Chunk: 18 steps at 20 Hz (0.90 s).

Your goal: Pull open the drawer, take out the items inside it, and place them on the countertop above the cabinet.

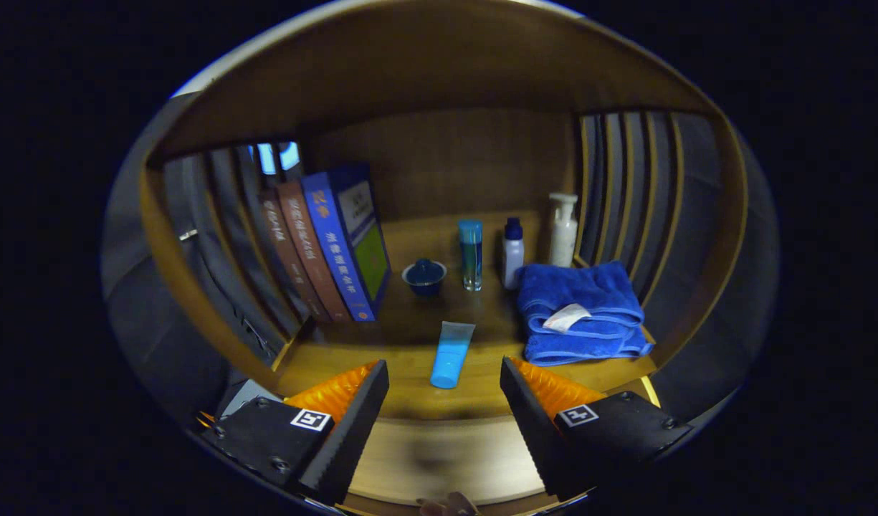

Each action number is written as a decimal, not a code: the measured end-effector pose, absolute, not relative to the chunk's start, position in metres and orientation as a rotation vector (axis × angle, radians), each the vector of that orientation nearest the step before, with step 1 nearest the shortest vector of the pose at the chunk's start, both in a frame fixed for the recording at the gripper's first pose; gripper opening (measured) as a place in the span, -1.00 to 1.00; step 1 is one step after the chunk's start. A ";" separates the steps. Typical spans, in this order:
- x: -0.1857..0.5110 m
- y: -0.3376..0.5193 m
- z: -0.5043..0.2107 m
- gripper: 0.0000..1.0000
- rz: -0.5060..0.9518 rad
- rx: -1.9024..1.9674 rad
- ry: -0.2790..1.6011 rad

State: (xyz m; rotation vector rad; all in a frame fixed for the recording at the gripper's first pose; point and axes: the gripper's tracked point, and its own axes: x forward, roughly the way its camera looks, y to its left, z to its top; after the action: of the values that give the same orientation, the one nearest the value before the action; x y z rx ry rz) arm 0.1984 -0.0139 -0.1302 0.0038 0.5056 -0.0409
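My gripper [444, 398] is open, its fingers spread wide with nothing between them. Just ahead of them, a light blue tube [451, 353] lies flat on the wooden countertop [410, 373], cap end towards me. Beyond the tube stand a small dark blue bowl [424, 276], a clear blue bottle [471, 254], a white bottle with a blue cap [512, 253] and a white pump bottle [563, 229]. A folded blue towel [582, 312] with a white tag lies ahead of the right finger. The drawer is hidden from me.
Several upright books [331, 247] lean at the left of the wooden niche, the outermost blue. Slatted walls [625, 193] close both sides and a wooden panel covers the top. The counter's front edge runs under my fingers.
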 end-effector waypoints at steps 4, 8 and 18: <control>0.131 -0.008 -0.111 0.97 -0.021 -0.030 0.395; 0.074 -0.009 -0.122 0.98 -0.014 -0.007 0.335; -0.030 -0.032 -0.231 0.98 -0.048 0.028 0.410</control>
State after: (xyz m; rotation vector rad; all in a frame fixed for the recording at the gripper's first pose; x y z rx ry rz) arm -0.0297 -0.0322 -0.2307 0.0284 0.4097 -0.0484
